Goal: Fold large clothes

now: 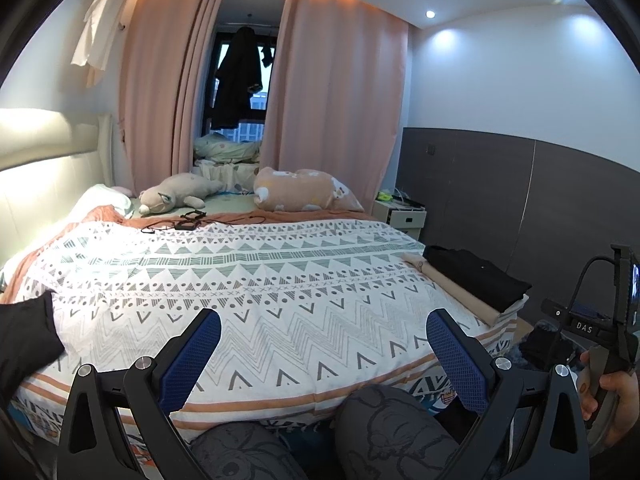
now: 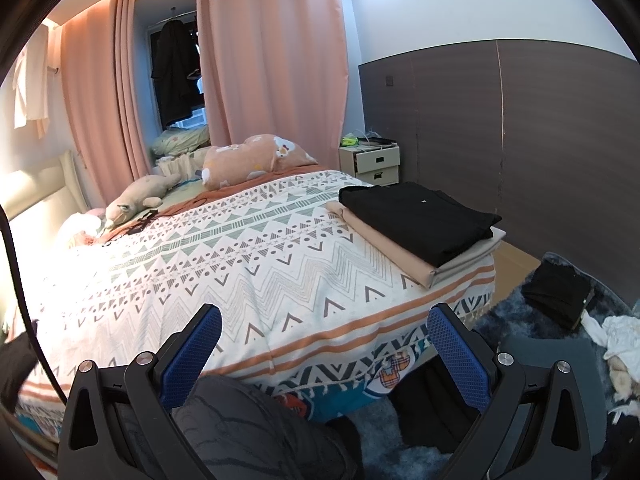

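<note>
A patterned quilt (image 1: pixel 256 280) (image 2: pixel 224 264) covers the bed in front of me. On its right corner lies a folded stack: a black garment (image 2: pixel 416 212) (image 1: pixel 476 276) on top of beige and pale folded cloth (image 2: pixel 388 248). Another black cloth (image 1: pixel 28 336) lies at the bed's left edge. More dark clothes (image 2: pixel 556 292) and white ones (image 2: pixel 620 336) lie on the floor at the right. My left gripper (image 1: pixel 322 332) hangs open over the bed's near edge, holding nothing. My right gripper (image 2: pixel 324 328) is open too, above the bed's near corner and empty.
A person's knees in grey patterned trousers (image 1: pixel 392 428) are against the bed's foot. A plush toy (image 1: pixel 176 196), a peach pillow (image 1: pixel 304 190) and black cables (image 1: pixel 188 220) lie at the head end. A white bedside cabinet (image 2: pixel 372 160) stands by the dark wall panel. Blue rug (image 2: pixel 504 320) on the floor.
</note>
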The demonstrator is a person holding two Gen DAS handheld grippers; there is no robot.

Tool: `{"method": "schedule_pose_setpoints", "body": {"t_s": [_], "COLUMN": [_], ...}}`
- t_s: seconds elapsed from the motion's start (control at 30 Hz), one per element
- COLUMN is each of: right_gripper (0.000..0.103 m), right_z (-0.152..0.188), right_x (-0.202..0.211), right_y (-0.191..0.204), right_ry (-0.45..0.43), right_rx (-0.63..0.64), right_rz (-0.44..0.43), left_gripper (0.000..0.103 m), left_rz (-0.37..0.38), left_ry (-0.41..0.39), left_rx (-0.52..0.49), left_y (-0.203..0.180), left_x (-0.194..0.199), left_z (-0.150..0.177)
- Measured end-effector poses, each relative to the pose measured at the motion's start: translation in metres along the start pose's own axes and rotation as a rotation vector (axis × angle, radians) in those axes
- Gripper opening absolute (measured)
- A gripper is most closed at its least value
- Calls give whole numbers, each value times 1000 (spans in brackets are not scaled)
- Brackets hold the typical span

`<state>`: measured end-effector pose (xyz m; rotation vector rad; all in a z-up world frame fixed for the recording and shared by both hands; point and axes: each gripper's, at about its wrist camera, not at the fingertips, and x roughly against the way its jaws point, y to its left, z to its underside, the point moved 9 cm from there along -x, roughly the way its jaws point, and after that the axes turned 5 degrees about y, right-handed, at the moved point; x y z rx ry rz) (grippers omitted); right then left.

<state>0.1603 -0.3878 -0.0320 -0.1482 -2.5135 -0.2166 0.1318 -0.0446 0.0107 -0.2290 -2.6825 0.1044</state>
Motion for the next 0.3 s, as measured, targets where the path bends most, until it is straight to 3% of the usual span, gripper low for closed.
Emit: {"method": "schedule_pose_setpoints", "body": {"t_s": [0.3], "right_gripper": [103], "right_z": [0], "right_x": [18], "right_y": [2], "right_ry": [-25], "right_rx": [16], "right_rz": [20], "left_gripper": [103], "left_rz": [10], "left_ry": [-10], "left_rx": [-4], "left_y": [-4], "left_x": [12], "left_z": [7]}}
